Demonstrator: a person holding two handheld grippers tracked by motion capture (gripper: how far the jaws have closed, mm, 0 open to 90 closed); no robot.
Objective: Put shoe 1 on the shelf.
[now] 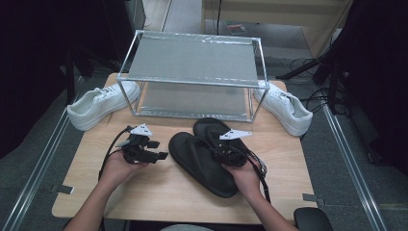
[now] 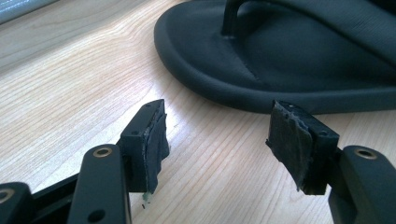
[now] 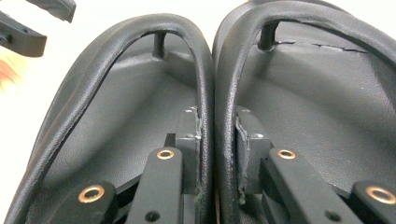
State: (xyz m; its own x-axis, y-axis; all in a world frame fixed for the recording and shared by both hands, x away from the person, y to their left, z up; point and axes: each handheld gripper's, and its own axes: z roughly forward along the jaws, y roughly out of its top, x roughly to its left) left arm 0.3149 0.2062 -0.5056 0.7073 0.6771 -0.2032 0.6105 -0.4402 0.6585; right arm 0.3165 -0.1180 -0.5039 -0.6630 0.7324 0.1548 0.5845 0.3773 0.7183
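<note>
Between the right gripper [image 3: 217,154] jaws, both sandal straps [image 3: 212,93] sit pinched.

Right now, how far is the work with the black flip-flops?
Done: the right gripper pinches the adjoining straps of both black flip-flops, which lie side by side on the table. In hand: that grip. Left: lifting them, probably onto the empty metal rack. The left gripper waits open beside them.

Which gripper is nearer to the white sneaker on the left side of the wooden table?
Left. The left gripper lies just below the white sneaker, apart from it. The right gripper is farther off, shut on the straps of the two black flip-flops.
</note>
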